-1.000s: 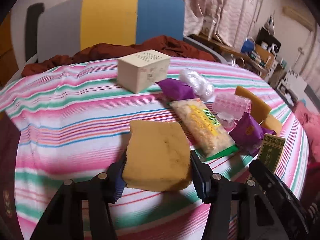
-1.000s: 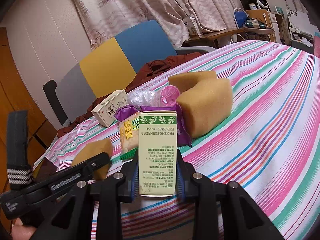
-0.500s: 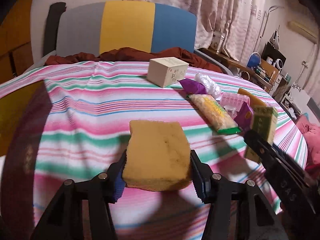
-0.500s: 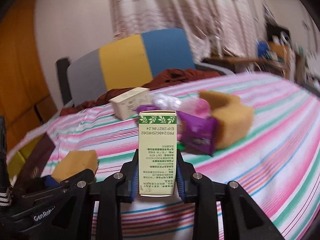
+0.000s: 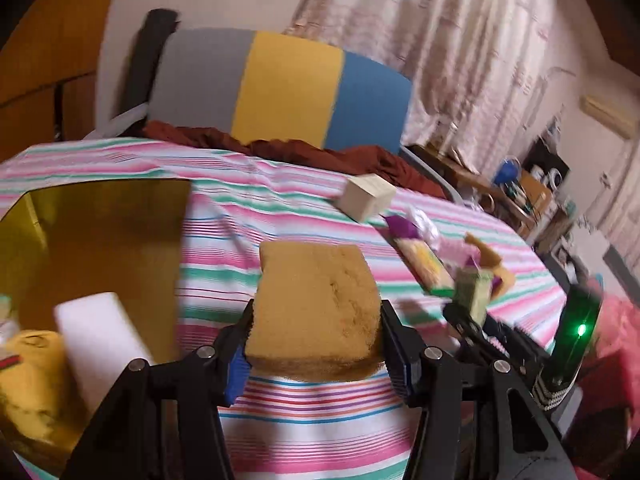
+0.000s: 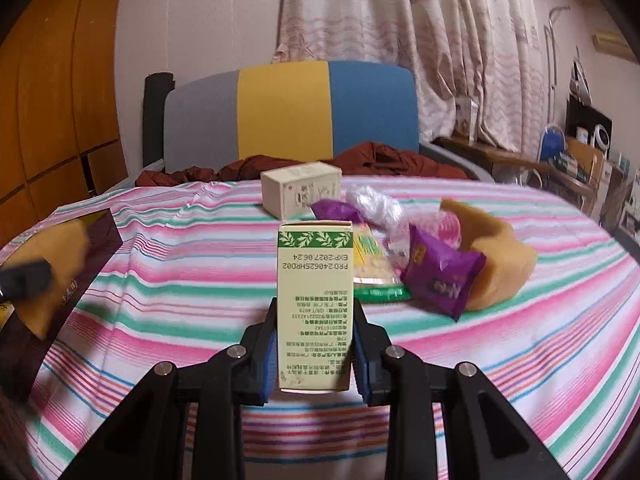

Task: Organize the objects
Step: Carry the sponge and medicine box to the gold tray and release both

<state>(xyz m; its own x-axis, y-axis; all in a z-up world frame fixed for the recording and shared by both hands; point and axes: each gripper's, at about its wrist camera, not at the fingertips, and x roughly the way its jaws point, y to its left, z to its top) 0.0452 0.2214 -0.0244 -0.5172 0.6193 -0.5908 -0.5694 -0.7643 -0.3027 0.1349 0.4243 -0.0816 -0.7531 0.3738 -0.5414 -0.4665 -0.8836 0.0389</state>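
My left gripper is shut on a yellow sponge and holds it above the striped tablecloth, just right of a dark box with a gold inside. The box holds a white block and a yellow item. My right gripper is shut on a pale green-topped carton held upright over the table; it shows in the left wrist view to the right. The dark box lies at the left in the right wrist view.
A loose pile lies at the table's far right: a cream box, purple packets, a snack bag, clear plastic, a pink roller and another sponge. A striped chair with red cloth stands behind.
Both grippers have swung left with their loads. The open box has come into the left wrist view, and the left gripper's sponge is now beside it.
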